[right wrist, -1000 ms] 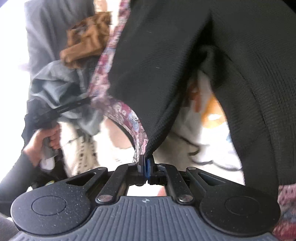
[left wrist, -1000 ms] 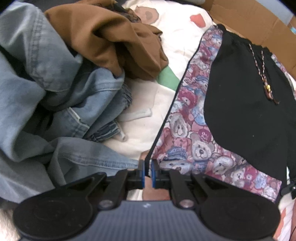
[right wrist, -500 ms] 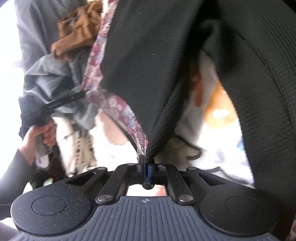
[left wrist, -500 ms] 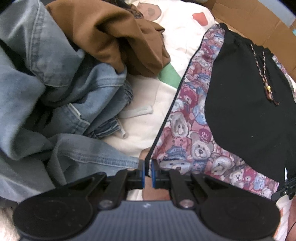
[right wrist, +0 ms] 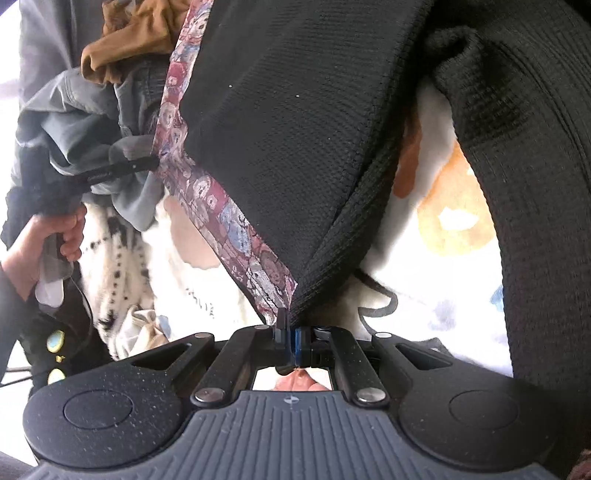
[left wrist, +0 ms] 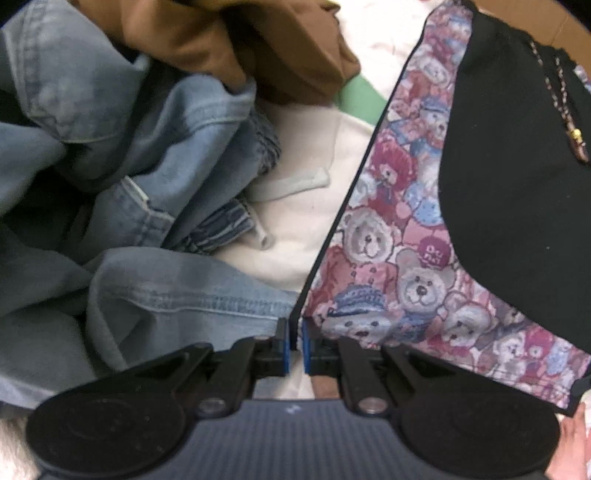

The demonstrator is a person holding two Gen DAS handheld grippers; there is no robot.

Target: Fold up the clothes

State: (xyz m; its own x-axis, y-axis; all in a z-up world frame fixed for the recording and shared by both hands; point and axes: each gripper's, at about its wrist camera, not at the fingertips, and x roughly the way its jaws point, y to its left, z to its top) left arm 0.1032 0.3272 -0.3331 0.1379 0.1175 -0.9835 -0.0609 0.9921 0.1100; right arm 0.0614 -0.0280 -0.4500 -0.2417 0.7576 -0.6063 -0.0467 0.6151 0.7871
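A black garment with a teddy-bear print lining (left wrist: 399,236) stretches between both grippers. My left gripper (left wrist: 294,343) points down and is shut on the garment's dark edge at one corner. In the right wrist view the same garment (right wrist: 280,122) hangs as a black knit panel with the bear-print strip along its edge, and my right gripper (right wrist: 290,334) is shut on its lower corner. The left gripper (right wrist: 153,164) shows there too, far left, gripping the other corner, with a hand (right wrist: 44,240) on its handle.
A heap of light blue denim (left wrist: 122,192) and a brown garment (left wrist: 236,40) lie to the left on a white patterned blanket (left wrist: 295,221). Cardboard (left wrist: 565,26) shows at the top right. More white and grey clothing (right wrist: 118,254) lies below the hand.
The left gripper has sunk toward the blanket, so denim and bear print loom larger. In the right wrist view the garment has shifted and hangs tauter between the two grips.
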